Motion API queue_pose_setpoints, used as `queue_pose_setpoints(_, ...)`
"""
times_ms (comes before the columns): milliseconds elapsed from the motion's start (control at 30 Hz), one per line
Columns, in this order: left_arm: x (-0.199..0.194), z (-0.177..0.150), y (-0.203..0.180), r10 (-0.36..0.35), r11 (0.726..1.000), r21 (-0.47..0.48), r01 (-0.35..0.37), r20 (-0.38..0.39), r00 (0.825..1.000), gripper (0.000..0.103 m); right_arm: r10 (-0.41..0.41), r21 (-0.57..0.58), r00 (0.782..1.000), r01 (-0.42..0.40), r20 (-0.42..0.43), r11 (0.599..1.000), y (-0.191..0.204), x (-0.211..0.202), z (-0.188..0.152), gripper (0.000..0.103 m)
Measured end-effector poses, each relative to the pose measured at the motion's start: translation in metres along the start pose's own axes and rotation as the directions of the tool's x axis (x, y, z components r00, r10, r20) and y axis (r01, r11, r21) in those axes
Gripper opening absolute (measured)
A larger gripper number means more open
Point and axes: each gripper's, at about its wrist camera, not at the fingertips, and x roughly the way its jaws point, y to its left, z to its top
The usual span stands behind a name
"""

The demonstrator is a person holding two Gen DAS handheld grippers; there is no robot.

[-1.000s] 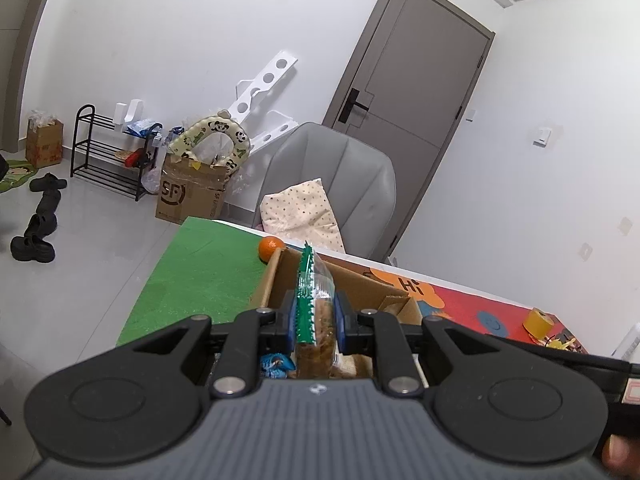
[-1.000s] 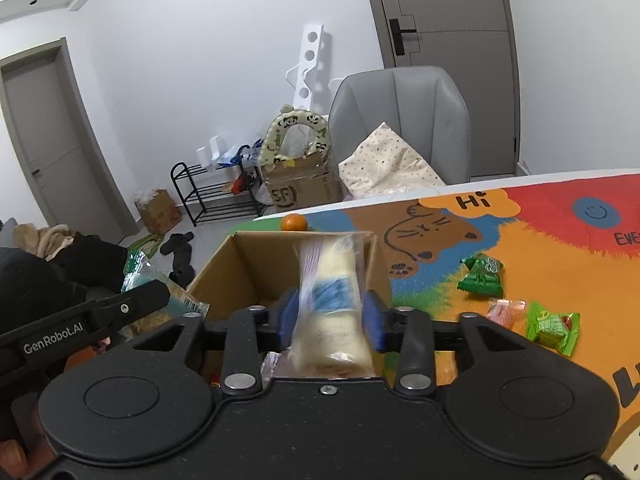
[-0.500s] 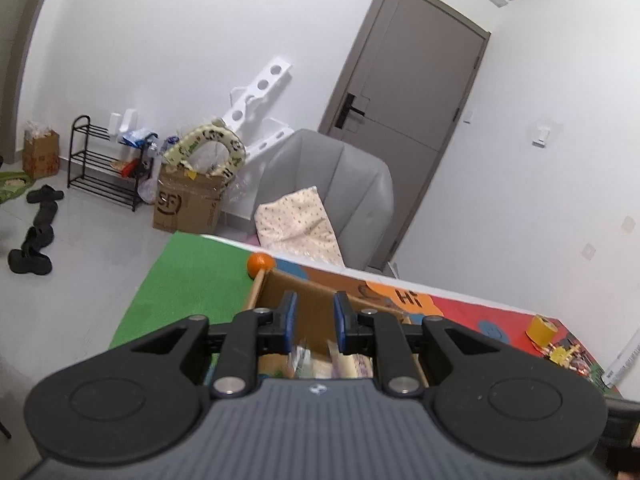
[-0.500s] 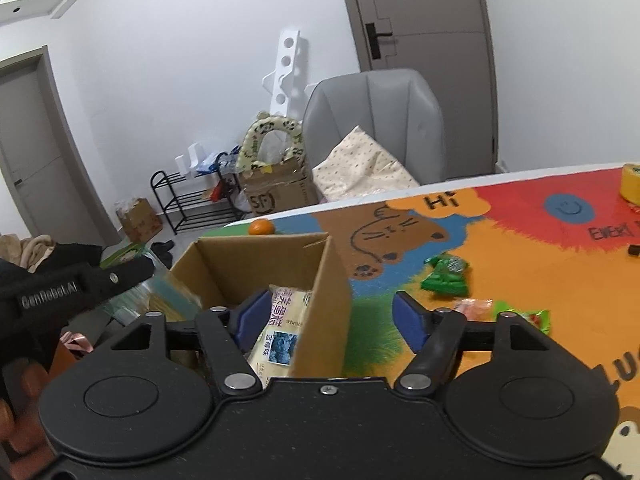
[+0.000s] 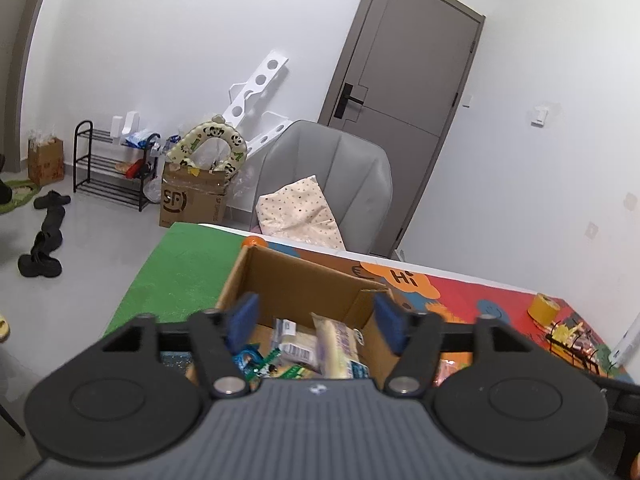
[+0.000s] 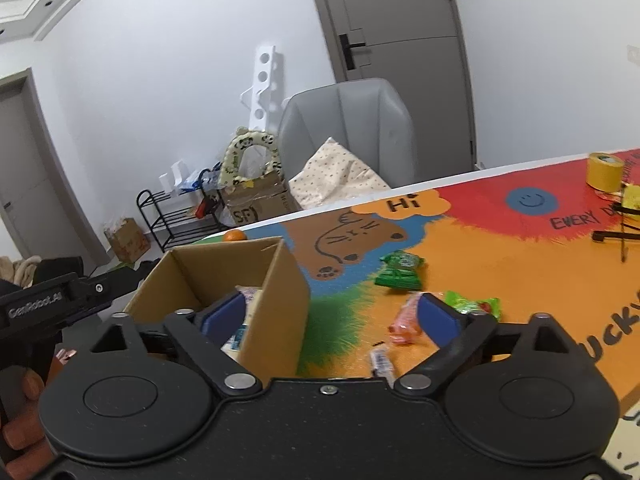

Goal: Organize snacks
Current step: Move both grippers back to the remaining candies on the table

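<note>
Right wrist view: right gripper (image 6: 330,312) jaws opening wide, empty, beside brown cardboard box (image 6: 276,280); left gripper (image 5: 316,320) opening, empty, over it. Next pick, likely: green wrapped snack (image 6: 400,272), centre-right on mat.

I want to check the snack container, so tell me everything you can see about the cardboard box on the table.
The cardboard box is plain brown corrugated card, open-topped, with no lid showing. It stands upright on the colourful table mat, near the mat's green corner, with an orange just behind it. Several wrapped snacks lie loose inside. The right wall's top edge looks slightly torn. Neither gripper's pads press on it.
</note>
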Motion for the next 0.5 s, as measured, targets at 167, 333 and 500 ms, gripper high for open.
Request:
queue_pose_setpoints(167,-0.003,-0.007,-0.025,-0.006,1.000,0.031,0.006,-0.003,1.000,0.081,-0.005,0.038,1.000,0.006,-0.005,0.999,-0.025,-0.010,-0.001,0.103)
queue_pose_setpoints(333,-0.004,-0.015,-0.046,-0.033,0.997,0.063,0.035,-0.027,0.999,0.085,-0.011,0.056,1.000,0.011,-0.005,0.998,-0.043,-0.021,-0.004,0.103)
queue_pose_setpoints(500,-0.006,-0.021,-0.066,-0.066,0.993,0.093,0.069,-0.039,0.997,0.085,-0.025,0.103,1.000,0.025,-0.005,0.994,-0.066,-0.029,-0.007,0.103)
